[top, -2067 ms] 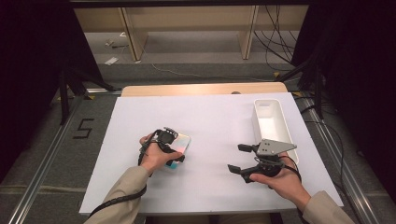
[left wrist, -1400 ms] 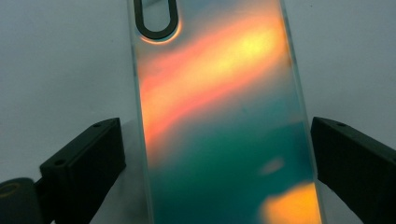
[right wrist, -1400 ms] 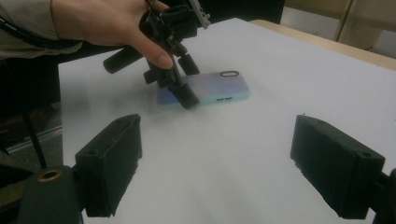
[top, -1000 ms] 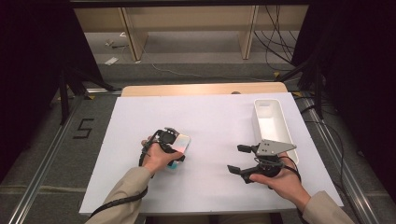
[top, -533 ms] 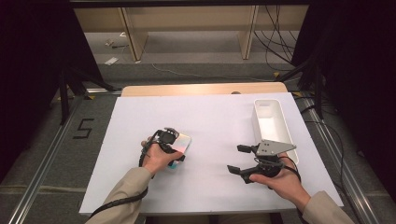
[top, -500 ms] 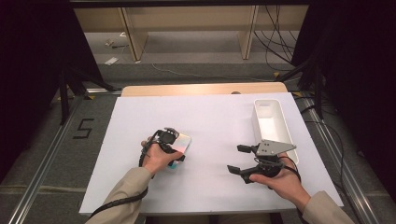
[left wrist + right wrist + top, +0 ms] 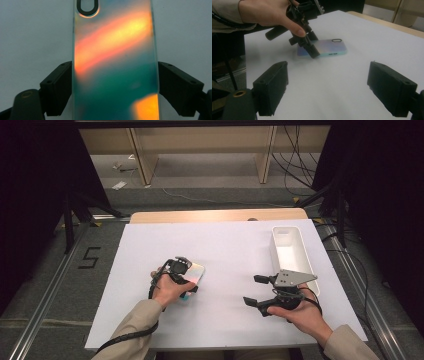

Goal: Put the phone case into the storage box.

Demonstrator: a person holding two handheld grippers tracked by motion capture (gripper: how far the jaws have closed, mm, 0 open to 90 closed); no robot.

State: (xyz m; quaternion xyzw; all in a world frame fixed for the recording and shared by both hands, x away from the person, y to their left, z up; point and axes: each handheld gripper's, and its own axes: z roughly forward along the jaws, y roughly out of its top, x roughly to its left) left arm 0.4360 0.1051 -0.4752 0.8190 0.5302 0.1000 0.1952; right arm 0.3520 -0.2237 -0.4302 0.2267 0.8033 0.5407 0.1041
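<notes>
An iridescent phone case (image 7: 195,271) lies flat on the white table sheet (image 7: 230,245), left of the middle. My left gripper (image 7: 187,280) points down over its near end. In the left gripper view the case (image 7: 115,62) spans the whole gap, and both black pads (image 7: 60,87) touch its long edges. My right gripper (image 7: 253,290) is held just above bare sheet to the right, open with nothing between its jaws. The right gripper view looks past its own open gripper (image 7: 328,90) to the case (image 7: 329,46) and the left gripper (image 7: 310,48) on it.
A long white tray (image 7: 276,255) stands at the right side of the sheet, just beyond my right hand. A wooden table edge (image 7: 215,215) runs along the back. Dark floor with a "5" mark (image 7: 90,257) lies to the left.
</notes>
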